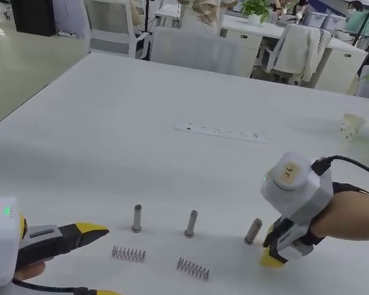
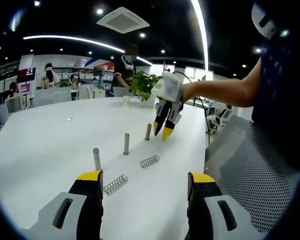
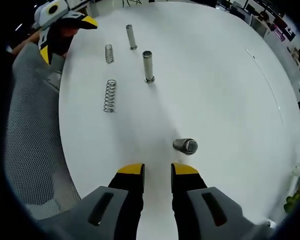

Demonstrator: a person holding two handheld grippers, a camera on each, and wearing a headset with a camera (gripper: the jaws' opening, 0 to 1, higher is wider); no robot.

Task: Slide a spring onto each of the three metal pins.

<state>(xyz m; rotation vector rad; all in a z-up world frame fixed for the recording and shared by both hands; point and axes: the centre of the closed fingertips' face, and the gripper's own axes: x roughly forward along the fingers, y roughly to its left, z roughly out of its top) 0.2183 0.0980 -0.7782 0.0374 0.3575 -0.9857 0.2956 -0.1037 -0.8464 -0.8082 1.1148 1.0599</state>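
Note:
Three metal pins stand in a row on the white table [image 1: 111,123]. The left pin [image 1: 136,219] and the middle pin [image 1: 191,224] are bare. A spring [image 1: 253,231] sits around the right pin [image 3: 185,146]. Two loose springs [image 1: 128,253] [image 1: 192,268] lie in front of the bare pins. My right gripper [image 1: 272,246] hovers just right of the sprung pin, its jaws a little apart with nothing between them [image 3: 157,171]. My left gripper [image 1: 107,263] is wide open at the near left, in front of the left loose spring [image 2: 115,184].
A white power strip [image 1: 220,131] lies mid-table and a paper cup [image 1: 352,126] stands at the far right. A grey mesh chair [image 2: 250,160] is at the near table edge. Chairs and desks stand beyond the far edge.

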